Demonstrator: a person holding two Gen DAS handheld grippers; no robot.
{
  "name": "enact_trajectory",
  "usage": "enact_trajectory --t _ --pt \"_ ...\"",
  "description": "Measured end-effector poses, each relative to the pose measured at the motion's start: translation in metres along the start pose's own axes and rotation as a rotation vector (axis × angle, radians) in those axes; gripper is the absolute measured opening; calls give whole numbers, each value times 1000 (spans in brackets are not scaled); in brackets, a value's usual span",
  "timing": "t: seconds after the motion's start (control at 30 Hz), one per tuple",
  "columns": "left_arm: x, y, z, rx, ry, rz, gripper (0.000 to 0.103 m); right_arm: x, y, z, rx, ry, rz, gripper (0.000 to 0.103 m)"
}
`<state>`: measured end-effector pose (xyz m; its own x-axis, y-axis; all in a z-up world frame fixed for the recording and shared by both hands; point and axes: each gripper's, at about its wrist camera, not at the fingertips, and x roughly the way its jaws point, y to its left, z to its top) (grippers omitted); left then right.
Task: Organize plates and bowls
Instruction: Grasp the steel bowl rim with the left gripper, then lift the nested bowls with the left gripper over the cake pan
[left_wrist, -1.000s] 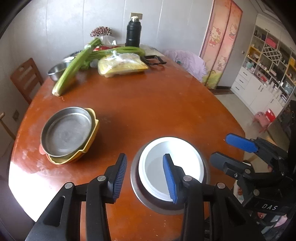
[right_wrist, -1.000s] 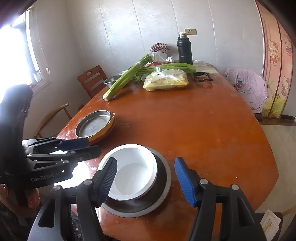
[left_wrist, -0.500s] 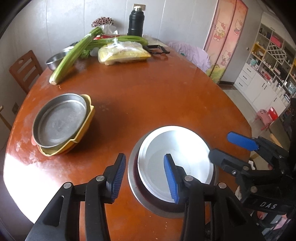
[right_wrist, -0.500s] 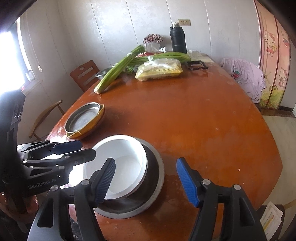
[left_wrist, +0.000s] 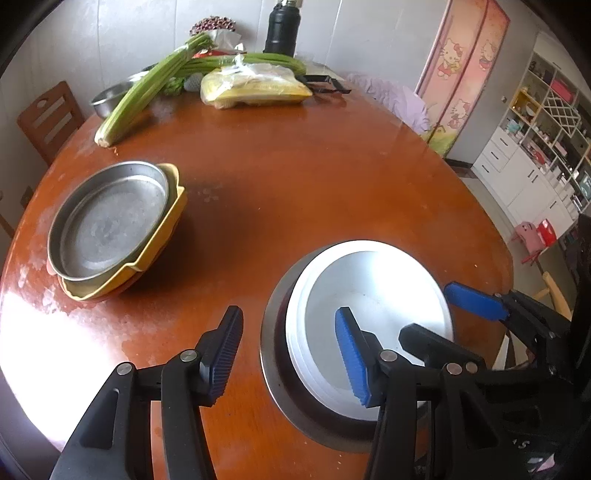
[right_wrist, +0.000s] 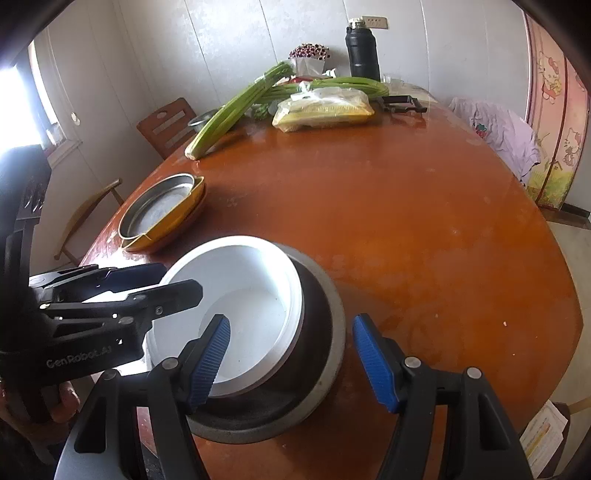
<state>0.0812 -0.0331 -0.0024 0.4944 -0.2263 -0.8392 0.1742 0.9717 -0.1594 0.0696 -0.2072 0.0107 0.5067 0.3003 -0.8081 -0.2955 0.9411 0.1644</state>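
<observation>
Seemingly near done, the white bowl (left_wrist: 373, 295) sits nested in the grey bowl (right_wrist: 325, 369) on the counter (left_wrist: 314, 177), plates (left_wrist: 110, 221) stacked apart, while both half-open hand-held grippers, left (left_wrist: 288, 354) just widening and right (right_wrist: 291, 365), straddle its rims, gripping nothing.

Black gripper (left_wrist: 288, 354), blue ribbed pads (left_wrist: 351, 354)

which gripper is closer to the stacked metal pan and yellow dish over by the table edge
Left. The left gripper straddles the white bowl's side facing the stacked metal pan. The right gripper straddles the bowl's opposite side, farther away. Neither touches the pan.
</observation>
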Motion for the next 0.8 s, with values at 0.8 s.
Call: enact_trajectory --t 0.8 --pt "32 18 -4 -98 110 -110 42 20 4 1 25 41 86 69"
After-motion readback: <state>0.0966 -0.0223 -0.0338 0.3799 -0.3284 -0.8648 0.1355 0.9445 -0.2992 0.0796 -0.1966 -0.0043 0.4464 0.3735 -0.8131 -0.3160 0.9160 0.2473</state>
